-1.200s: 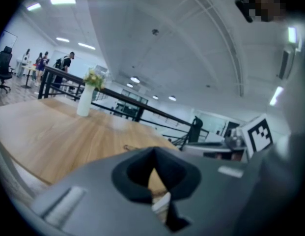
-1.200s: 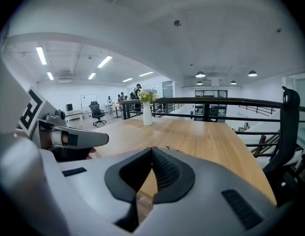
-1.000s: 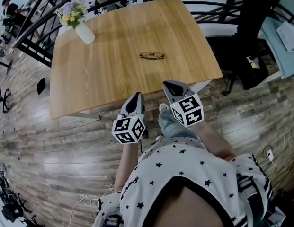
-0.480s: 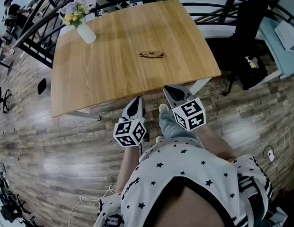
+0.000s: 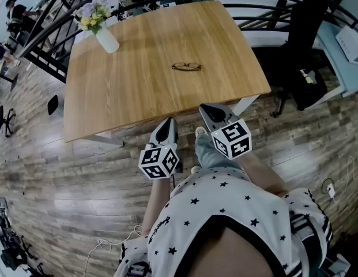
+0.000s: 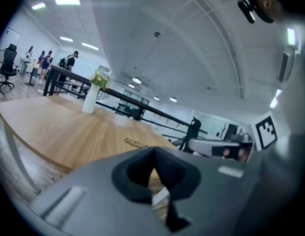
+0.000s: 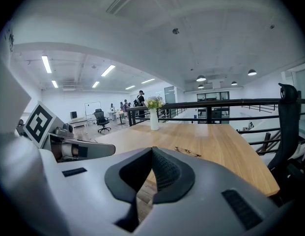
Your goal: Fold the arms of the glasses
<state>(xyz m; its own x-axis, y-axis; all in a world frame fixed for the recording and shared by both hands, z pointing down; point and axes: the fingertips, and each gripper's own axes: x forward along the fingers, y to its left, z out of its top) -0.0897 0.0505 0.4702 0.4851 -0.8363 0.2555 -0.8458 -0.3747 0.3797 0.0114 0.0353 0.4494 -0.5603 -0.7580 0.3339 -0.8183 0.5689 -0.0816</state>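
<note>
Glasses (image 5: 186,67) lie mid-tabletop (image 5: 127,91), nearer its right edge; too small to tell if the arms are folded. Your left gripper (image 5: 167,122) & right gripper (image 5: 208,109) hang off the near edge, fingers pressed together, empty. That fits heading in w/ arms open, or done & clear.

A light wooden desk (image 5: 138,91) stands on a plank floor (image 5: 63,172). Near its far left corner sits a white vase (image 5: 107,41) of yellow and lilac flowers (image 5: 90,13). A black railing (image 7: 216,103) runs behind the desk. A black office chair (image 5: 308,51) stands to the desk's right.
</note>
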